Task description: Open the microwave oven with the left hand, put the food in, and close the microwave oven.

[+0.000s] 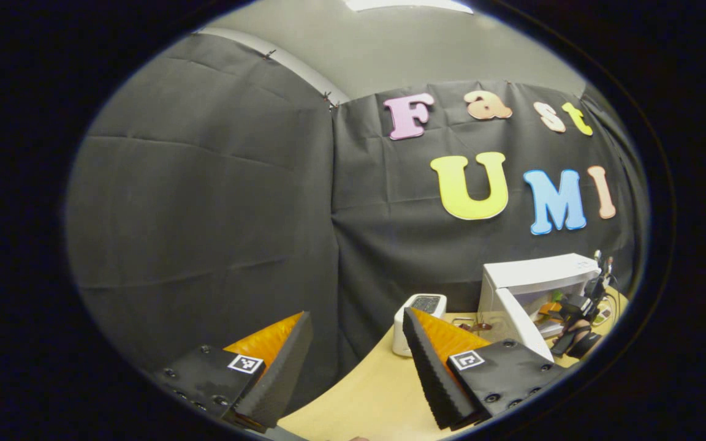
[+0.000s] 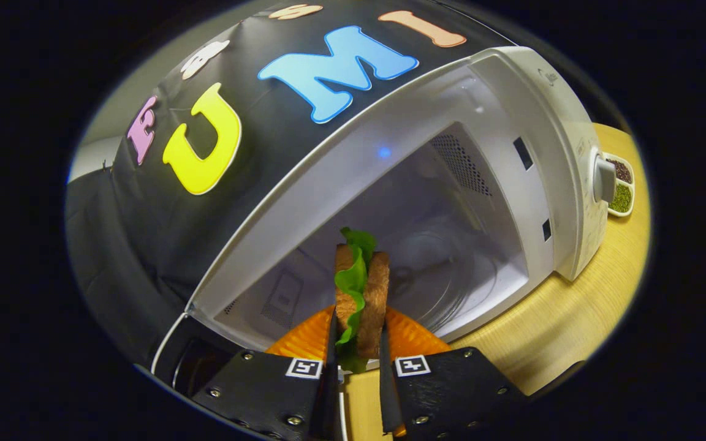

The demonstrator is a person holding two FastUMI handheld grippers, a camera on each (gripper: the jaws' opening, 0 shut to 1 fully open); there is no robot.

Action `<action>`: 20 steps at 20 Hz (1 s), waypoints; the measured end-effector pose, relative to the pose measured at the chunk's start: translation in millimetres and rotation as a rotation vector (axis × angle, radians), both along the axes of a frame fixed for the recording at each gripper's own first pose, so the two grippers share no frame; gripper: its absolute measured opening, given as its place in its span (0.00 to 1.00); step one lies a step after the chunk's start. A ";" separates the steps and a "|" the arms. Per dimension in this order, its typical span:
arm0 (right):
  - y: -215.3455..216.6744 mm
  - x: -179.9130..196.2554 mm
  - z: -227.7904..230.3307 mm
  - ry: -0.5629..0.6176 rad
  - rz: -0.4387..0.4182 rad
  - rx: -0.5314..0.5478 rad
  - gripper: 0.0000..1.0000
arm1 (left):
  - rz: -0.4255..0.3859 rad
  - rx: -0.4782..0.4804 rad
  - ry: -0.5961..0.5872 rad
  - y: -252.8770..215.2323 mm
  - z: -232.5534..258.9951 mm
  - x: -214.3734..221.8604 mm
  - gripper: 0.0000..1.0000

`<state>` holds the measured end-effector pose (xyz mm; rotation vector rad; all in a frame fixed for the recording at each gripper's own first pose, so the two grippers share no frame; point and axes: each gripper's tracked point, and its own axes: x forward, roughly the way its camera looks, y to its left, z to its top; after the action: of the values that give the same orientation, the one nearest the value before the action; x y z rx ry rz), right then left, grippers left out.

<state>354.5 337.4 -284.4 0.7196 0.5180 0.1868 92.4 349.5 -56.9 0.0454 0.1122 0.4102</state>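
L gripper fingers apart, empty; microwave door open, far right.

Light wood bench w/ small white device near back edge, dark screen on top. In right gripper view, white divided dish on bench far right: dark grains in one compartment, green in next.

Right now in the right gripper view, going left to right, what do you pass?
Microwave door hanging open → sandwich clamped in the right gripper at the oven mouth → microwave knob → small dish of grains on the table.
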 end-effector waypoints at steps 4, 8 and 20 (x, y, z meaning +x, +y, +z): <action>-14.5 7.0 -18.5 0.015 -0.035 -0.106 0.39 | 0.015 -0.002 0.012 5.3 -7.5 -5.1 0.94; -32.8 8.5 -28.7 0.025 -0.063 -0.231 0.56 | 0.019 -0.009 -0.001 3.7 -8.4 -4.0 0.98; -71.5 -20.2 31.7 -0.145 0.015 -0.546 0.99 | -0.033 -0.018 0.016 -32.0 -41.9 5.7 0.98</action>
<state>334.3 265.9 -252.7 0.1682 0.4095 0.1023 98.1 317.5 -98.8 0.0327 0.1308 0.3764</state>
